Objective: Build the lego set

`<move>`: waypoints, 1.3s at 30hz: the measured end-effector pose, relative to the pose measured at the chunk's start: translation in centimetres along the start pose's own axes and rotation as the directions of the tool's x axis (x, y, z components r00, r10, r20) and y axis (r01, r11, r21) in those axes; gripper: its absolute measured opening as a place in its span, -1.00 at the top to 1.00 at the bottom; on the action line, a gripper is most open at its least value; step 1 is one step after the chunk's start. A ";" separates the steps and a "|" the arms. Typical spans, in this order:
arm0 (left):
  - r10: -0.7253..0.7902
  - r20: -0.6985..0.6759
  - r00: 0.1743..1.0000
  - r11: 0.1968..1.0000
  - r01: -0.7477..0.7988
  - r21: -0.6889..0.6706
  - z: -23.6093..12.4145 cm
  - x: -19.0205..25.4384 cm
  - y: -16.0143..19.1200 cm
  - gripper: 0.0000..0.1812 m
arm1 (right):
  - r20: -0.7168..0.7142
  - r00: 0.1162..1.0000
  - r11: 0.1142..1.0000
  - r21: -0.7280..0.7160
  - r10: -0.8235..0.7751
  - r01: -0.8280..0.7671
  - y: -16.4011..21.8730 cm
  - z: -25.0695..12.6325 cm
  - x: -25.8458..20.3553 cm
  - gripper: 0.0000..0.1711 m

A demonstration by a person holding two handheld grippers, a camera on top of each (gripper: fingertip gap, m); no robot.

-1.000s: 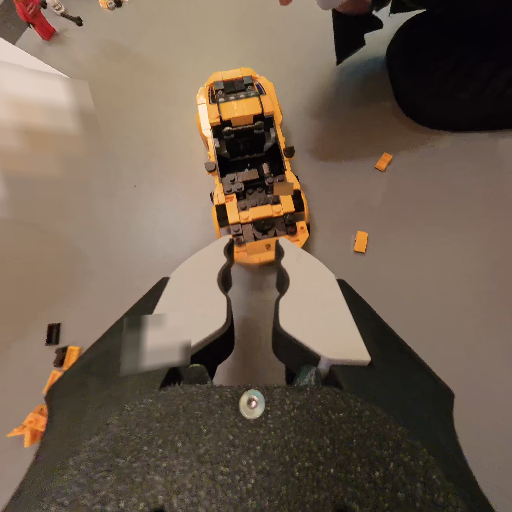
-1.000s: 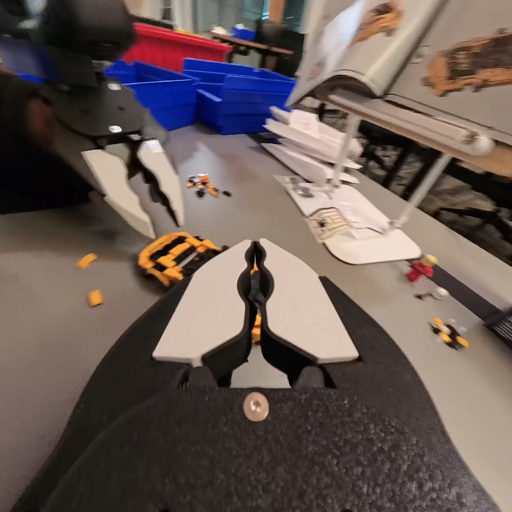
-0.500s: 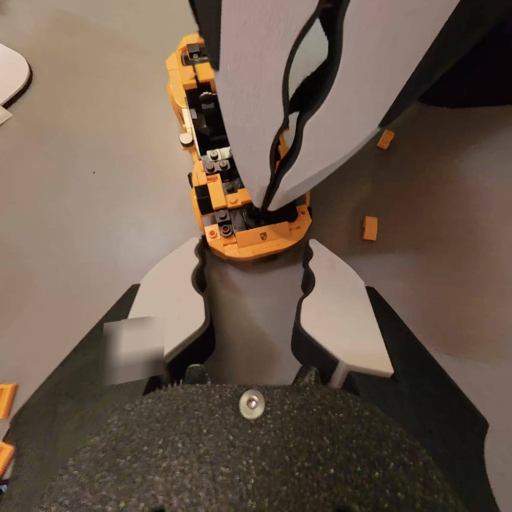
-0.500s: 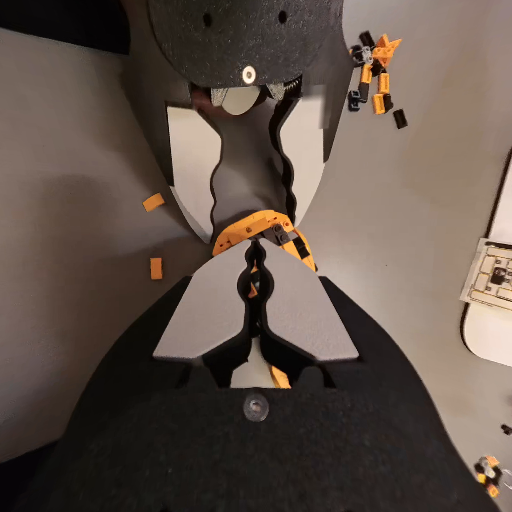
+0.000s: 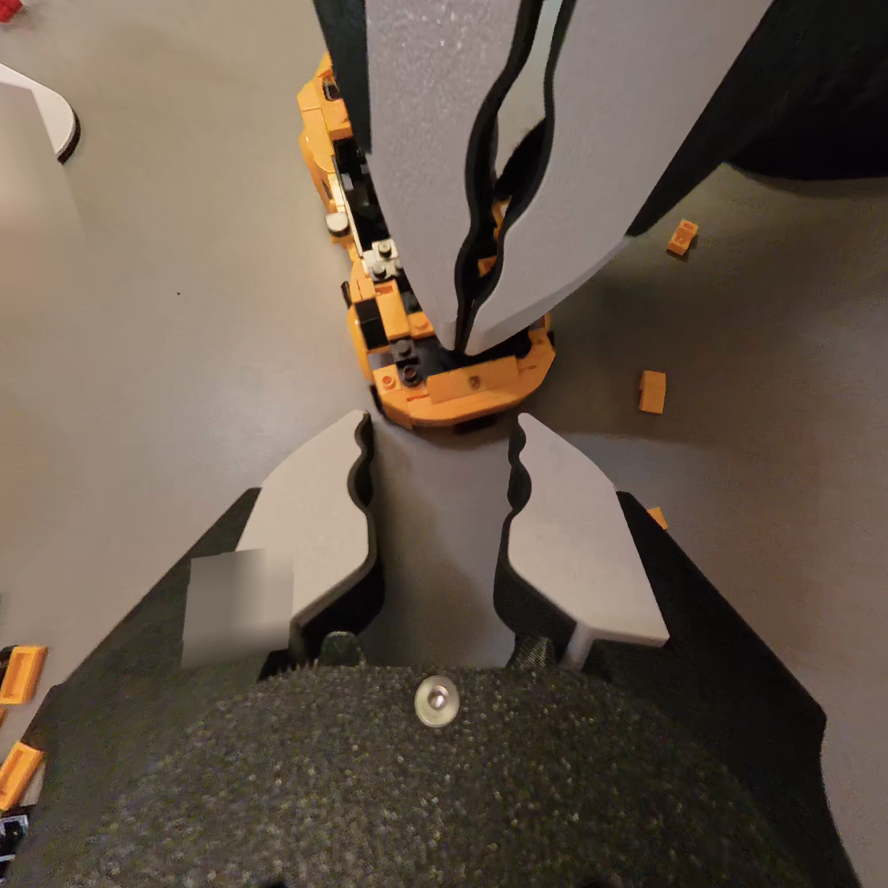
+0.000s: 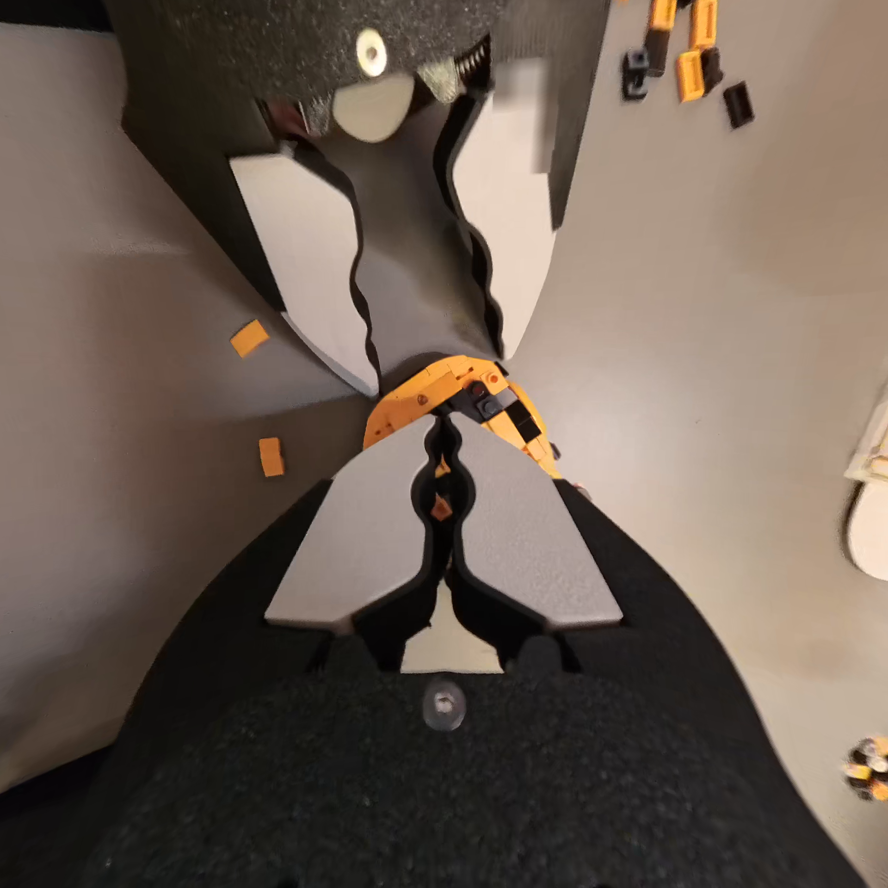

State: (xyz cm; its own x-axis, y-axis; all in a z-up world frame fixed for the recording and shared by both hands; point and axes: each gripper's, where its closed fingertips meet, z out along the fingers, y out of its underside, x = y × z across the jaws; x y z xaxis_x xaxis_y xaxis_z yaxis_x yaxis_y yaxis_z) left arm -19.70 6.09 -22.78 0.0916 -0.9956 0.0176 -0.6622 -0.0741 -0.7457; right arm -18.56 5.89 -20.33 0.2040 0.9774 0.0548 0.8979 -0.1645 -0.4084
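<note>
An orange and black lego car [image 5: 473, 387] lies on the grey table, nose toward my left gripper [image 5: 444, 423]. The left gripper is open, with its fingertips on either side of the nose, just short of it. My right gripper [image 5: 462, 347] comes down from above with its tips on the car's front section. It is shut on a small dark and orange lego piece, mostly hidden between the fingers. In the right wrist view, the right gripper [image 6: 439, 422] covers most of the car [image 6: 413, 401], and the left gripper [image 6: 435, 372] faces it, open.
Loose orange tiles [image 5: 652, 391] [image 5: 682, 235] lie to the right of the car; they also show in the right wrist view [image 6: 270, 456]. Piles of orange and black pieces [image 5: 21, 672] [image 6: 687, 62] lie beside the left gripper. A white stand base [image 6: 869, 528] sits nearby. My left and right fingertips are right by each other.
The right gripper swung down from mid-air onto the car's front, still shut on its piece. The left gripper opened wider around the car's nose and edged closer.
</note>
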 end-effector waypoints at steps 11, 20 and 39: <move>0.001 -0.004 1.000 1.000 -0.001 0.000 0.0 0.1 0.0 0.43 | 0.047 0.986 0.971 0.173 0.160 -0.166 -0.5 -1.4 0.7 1.00; 0.019 -0.031 0.999 0.998 -0.018 0.052 0.1 0.3 -1.2 0.28 | -0.028 0.998 0.995 0.084 0.062 -0.060 0.5 -1.7 0.0 1.00; 0.124 -0.126 0.984 0.990 -0.114 0.086 2.4 0.4 -3.8 0.09 | -0.024 1.000 1.000 0.011 0.016 -0.016 1.4 -0.9 0.9 1.00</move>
State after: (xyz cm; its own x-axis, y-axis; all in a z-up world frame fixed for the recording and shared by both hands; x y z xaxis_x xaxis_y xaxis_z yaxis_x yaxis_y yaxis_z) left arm -15.31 6.07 -21.53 -0.0854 -0.9963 0.0084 -0.6017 0.0449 -0.7975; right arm -16.76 6.38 -20.05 0.2277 0.9712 0.0701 0.8902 -0.1784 -0.4192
